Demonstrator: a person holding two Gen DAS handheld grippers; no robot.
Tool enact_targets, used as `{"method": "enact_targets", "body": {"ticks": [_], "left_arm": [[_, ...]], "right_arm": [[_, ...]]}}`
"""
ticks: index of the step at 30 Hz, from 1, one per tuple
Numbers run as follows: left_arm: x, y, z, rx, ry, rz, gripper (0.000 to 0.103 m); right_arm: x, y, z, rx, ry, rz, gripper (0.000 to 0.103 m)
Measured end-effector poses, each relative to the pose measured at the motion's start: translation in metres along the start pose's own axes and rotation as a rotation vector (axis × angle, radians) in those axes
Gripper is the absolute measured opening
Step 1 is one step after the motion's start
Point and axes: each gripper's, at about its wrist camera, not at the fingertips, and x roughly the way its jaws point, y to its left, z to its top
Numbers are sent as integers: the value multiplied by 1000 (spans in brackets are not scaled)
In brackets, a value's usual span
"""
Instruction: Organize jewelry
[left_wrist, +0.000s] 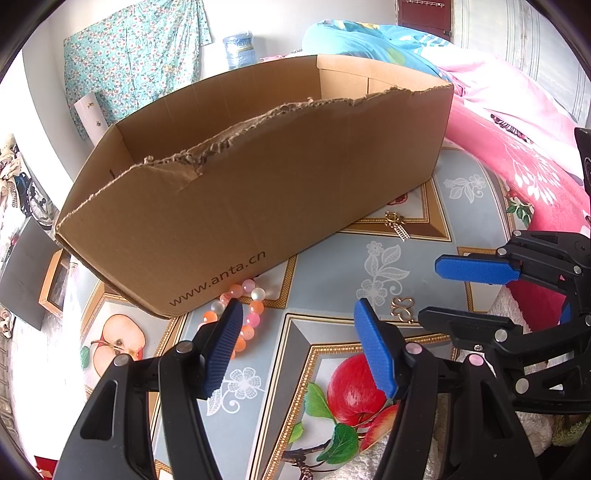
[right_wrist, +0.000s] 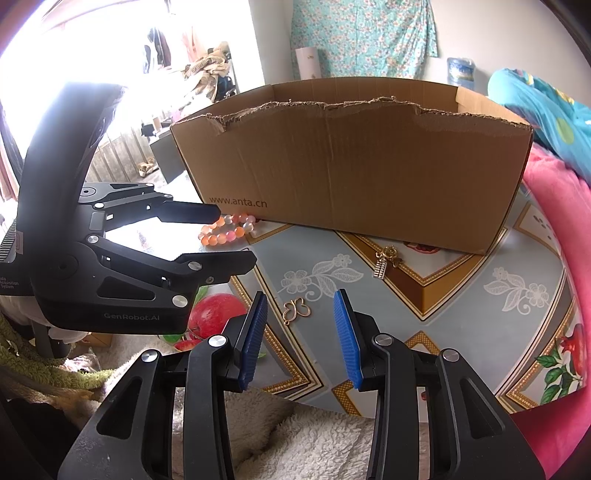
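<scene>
Progress looks near zero: all three visible pieces lie on the worktop (right_wrist: 461, 306), none visibly in the cardboard box (right_wrist: 351, 155), though its floor is hidden. Bead bracelet (left_wrist: 242, 314) touches the box's near corner. Gold brooch (right_wrist: 386, 260) lies just in front of the box wall. Butterfly pendant (right_wrist: 295, 310) lies nearer, ahead of the right claw (right_wrist: 300, 339). Both claws hover low and angled down at the worktop. Left claw (left_wrist: 295, 350) is spread wide and empty, one pad over the bracelet. Right claw is partly spread, holding nothing.
</scene>
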Motion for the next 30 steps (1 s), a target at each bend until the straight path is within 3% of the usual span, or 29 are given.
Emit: {"method": "enact_targets", "body": {"ticks": [30], "left_arm": [[1, -1, 0, 2, 0, 0, 61]], "right_arm": [[-3, -2, 1, 1, -5, 2, 36]]}}
